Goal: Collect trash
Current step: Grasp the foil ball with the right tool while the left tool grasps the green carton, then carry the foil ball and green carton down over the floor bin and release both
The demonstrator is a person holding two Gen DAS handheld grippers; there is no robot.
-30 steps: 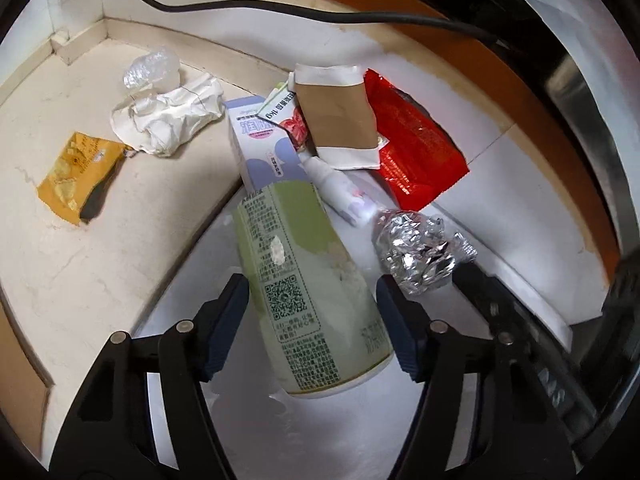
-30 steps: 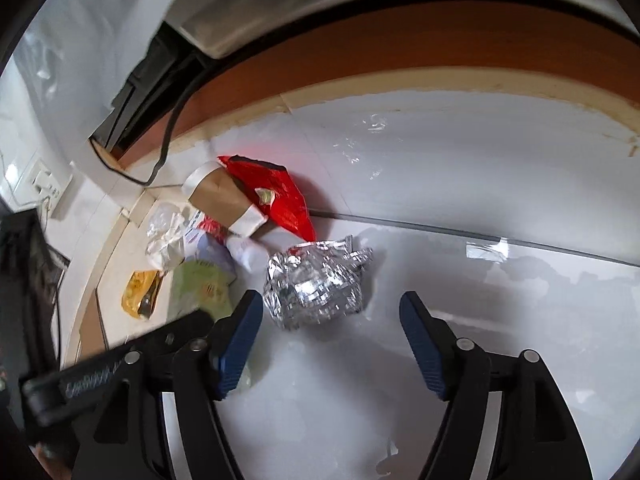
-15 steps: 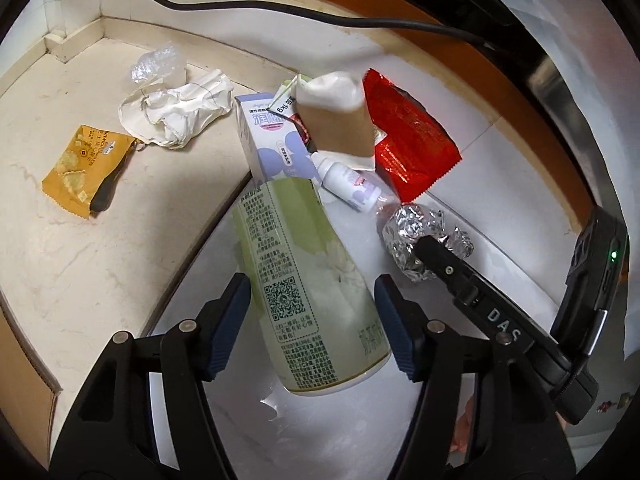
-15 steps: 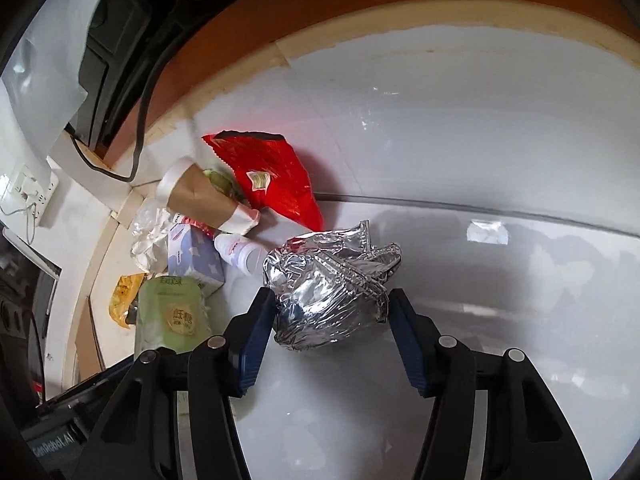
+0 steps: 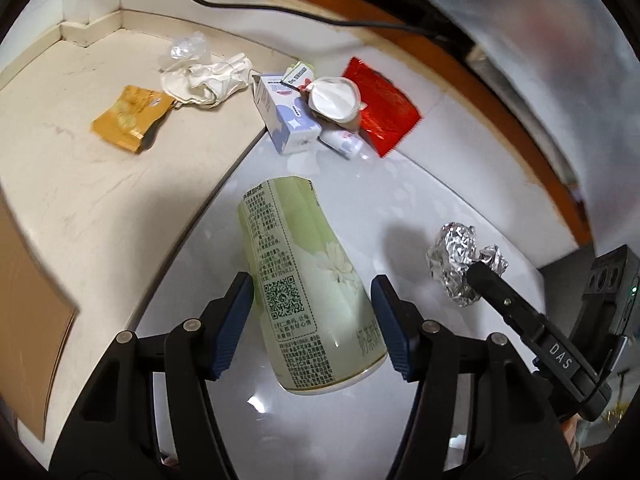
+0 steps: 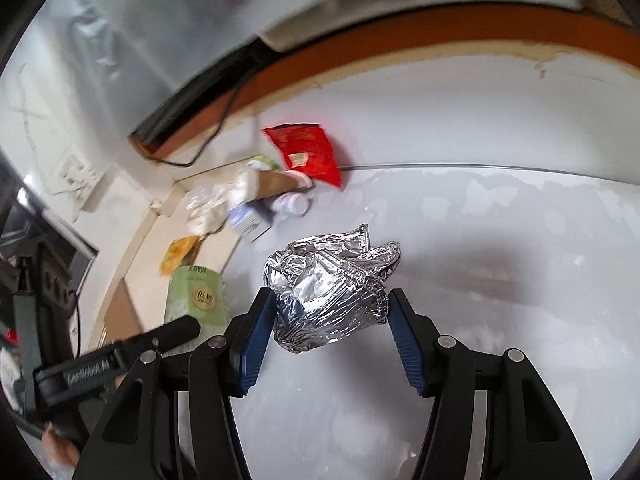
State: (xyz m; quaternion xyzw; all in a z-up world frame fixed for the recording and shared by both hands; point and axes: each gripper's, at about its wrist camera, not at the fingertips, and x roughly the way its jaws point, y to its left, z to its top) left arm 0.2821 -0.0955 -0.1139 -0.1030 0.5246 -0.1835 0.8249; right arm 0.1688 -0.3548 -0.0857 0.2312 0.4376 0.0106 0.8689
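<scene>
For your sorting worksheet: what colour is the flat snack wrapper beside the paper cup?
Red wrapper, clearest in the left wrist view.

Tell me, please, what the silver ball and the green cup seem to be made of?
The silver ball looks like crumpled aluminium foil: mirror-bright, with sharp creases. It could also be metallised film. The green cup seems to be coated paper or thin plastic: it has a smooth printed wrap with a soft sheen, so I cannot tell which.

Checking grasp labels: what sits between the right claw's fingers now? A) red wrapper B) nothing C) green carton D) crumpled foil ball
D: in the right wrist view the crumpled foil ball sits clamped between the right claw pads, lifted off the white floor.
</scene>
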